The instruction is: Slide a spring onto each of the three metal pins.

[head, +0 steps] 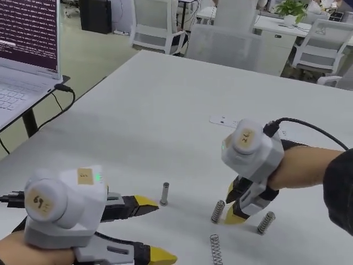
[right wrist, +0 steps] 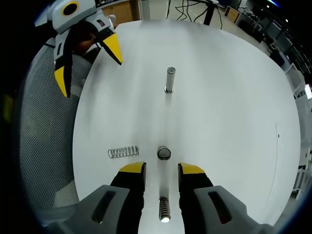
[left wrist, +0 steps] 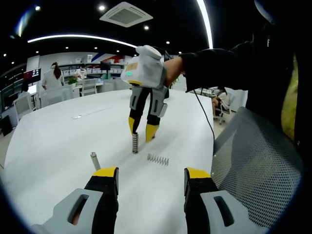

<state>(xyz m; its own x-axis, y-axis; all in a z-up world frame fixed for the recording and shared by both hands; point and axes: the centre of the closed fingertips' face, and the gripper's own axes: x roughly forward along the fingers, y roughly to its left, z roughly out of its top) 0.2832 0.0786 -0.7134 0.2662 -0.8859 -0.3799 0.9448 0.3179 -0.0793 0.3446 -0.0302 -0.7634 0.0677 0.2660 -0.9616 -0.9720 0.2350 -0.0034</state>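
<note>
My left gripper [head: 159, 229] nearest, jaws released, empty. Right gripper [head: 231, 206] released too, hovered over sprung pins [head: 218, 211]. Last step, I reckoned: needed loose spring [head: 215, 248] onto bare pin [head: 164, 194].

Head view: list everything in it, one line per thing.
Table: one, white, under all the work.
Bare pin: one, silver, upright between the grippers.
Upright springs: two, silver, on pins, either side of the right gripper's tips; second.
Loose spring: one, silver, lying flat at the near edge.
Laptop: one, pale, open, far left, off the table.
Cable: one, black, plugged into the laptop.
Office chairs: several, white, background.
Left gripper: one, yellow-tipped, open, lower left.
Right gripper: one, yellow-tipped, open, pointing down.
</note>
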